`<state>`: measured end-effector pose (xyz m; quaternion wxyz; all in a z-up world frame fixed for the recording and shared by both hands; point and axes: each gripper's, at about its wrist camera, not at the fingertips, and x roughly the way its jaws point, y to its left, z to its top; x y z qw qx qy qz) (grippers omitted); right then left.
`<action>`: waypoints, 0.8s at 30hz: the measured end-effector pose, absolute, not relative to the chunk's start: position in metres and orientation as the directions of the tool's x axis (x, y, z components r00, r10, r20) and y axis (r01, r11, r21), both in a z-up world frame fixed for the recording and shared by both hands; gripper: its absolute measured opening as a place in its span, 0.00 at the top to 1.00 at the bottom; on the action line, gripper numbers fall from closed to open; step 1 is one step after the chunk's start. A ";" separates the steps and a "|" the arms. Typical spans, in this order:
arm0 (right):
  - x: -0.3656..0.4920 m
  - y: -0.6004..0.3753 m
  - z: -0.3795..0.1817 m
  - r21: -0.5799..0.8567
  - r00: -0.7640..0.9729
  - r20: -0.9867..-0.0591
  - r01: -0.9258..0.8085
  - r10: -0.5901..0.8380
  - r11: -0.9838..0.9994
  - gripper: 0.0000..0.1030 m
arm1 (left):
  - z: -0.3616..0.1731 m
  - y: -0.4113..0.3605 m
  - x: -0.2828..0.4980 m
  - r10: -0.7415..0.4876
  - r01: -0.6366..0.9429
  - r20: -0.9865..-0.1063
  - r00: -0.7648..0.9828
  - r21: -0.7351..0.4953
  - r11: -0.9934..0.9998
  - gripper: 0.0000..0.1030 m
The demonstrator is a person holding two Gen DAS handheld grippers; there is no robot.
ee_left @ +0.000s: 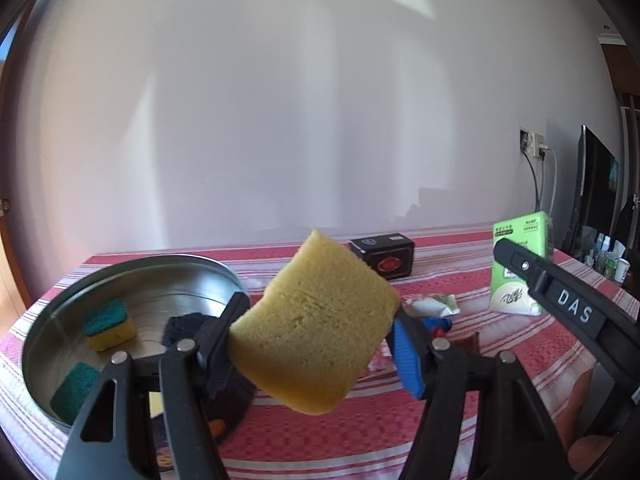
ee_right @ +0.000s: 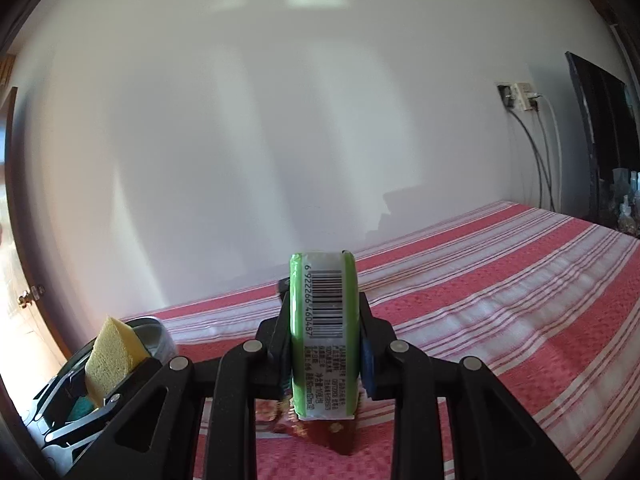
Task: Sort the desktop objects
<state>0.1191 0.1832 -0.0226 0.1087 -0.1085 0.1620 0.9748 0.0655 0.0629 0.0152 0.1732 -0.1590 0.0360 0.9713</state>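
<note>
At the far left of the left wrist view, a round metal tin (ee_left: 132, 280) is seen on the striped tablecloth (ee_left: 360, 432), with two green-topped scouring sponges (ee_left: 109, 323) already lying inside it. Just right of the tin, a large yellow sponge (ee_left: 316, 340) is held clear of the cloth in the left gripper (ee_left: 316, 332), whose jaws are set about halfway apart and pressed against the sponge's two sides. Behind it a black box (ee_left: 382, 254) is seen near the wall, and some small wrappers (ee_left: 434, 304) lie on the cloth. Further right, a green tissue pack (ee_right: 323, 332) is clamped edge-on in the right gripper (ee_right: 324, 340), its jaws drawn nearly together on the pack, above open cloth.

The carrying step is judged to be in hand for both items. For the sponge, a short move left over the tin's rim and a release among its like is called for; for the tissue pack, a separate spot on the cloth is probably needed.
</note>
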 end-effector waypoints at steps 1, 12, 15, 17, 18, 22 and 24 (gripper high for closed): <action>0.114 0.177 -0.023 0.289 -0.955 -0.254 -0.228 0.155 -0.930 0.72 | 0.016 0.058 0.067 0.311 -0.335 -0.313 -0.897 0.022 -0.942 0.35; 0.089 0.108 -0.018 0.190 -0.971 -0.238 -0.084 0.036 -0.978 0.72 | 0.017 0.002 0.062 0.238 -0.243 -0.294 -0.926 -0.020 -0.970 0.35; 0.084 0.094 -0.018 0.173 -0.971 -0.238 -0.052 0.010 -0.984 0.72 | 0.017 -0.013 0.057 0.214 -0.210 -0.291 -0.932 -0.044 -0.977 0.35; 0.078 0.084 -0.017 0.168 -0.971 -0.240 -0.029 -0.013 -0.985 0.72 | 0.017 -0.023 0.054 0.185 -0.180 -0.291 -0.939 -0.043 -0.983 0.35; 0.075 0.078 -0.017 0.157 -0.970 -0.241 -0.016 -0.023 -0.987 0.72 | 0.017 -0.030 0.053 0.167 -0.160 -0.290 -0.942 -0.049 -0.986 0.35; 0.061 0.052 -0.014 0.105 -0.966 -0.252 0.033 -0.059 -0.994 0.72 | 0.018 -0.053 0.046 0.101 -0.087 -0.294 -0.951 -0.058 -0.994 0.35; 0.055 0.042 -0.011 0.098 -0.961 -0.264 0.059 -0.083 -0.993 0.72 | 0.019 -0.061 0.042 0.067 -0.051 -0.306 -0.950 -0.059 -0.997 0.35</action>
